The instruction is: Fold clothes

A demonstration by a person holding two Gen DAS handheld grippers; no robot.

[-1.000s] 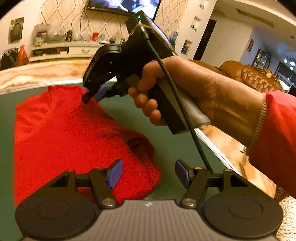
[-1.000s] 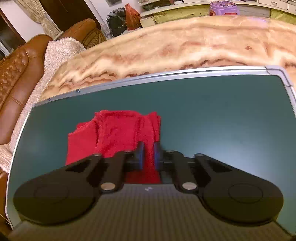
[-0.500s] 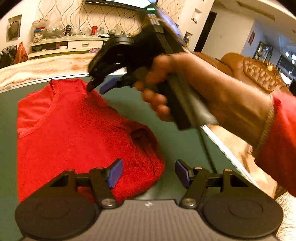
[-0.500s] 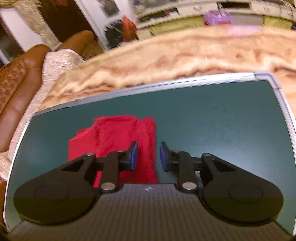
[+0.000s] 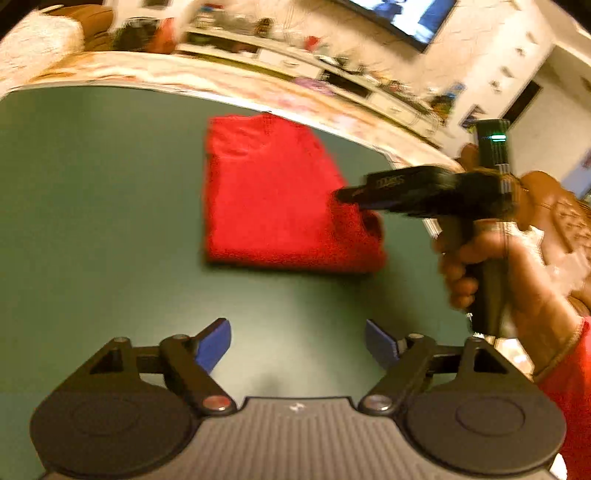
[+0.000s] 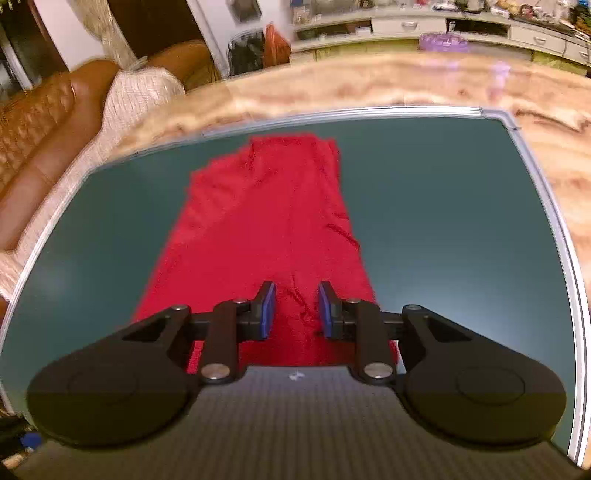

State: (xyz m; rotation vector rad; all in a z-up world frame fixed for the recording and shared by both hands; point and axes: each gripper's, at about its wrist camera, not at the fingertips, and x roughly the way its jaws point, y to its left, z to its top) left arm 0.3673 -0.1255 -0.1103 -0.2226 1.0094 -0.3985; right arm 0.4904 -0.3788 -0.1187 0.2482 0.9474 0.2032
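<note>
A red garment (image 5: 273,199) lies folded into a long strip on the green mat (image 5: 92,184). My left gripper (image 5: 297,343) hangs over bare mat short of the garment's near edge. Its jaws are opening wide with nothing between them. In the left wrist view a hand (image 5: 517,258) holds my right gripper (image 5: 347,195) over the garment's right side. In the right wrist view my right gripper (image 6: 297,310) hovers over the near end of the garment (image 6: 266,221). It is partly open, and its blue pads (image 6: 267,310) stand clear of the wrinkled cloth below.
The mat (image 6: 461,221) has a metal rim (image 6: 546,206) and rests on a marble-patterned table (image 6: 369,85). A brown leather sofa (image 6: 44,129) with a pale throw stands at the left. Cluttered shelves and a TV (image 5: 417,14) line the far wall.
My right gripper let go of the cloth, opened, and drew back toward the garment's near end. My left gripper pulled away from the garment, rolled, and spread its jaws wider.
</note>
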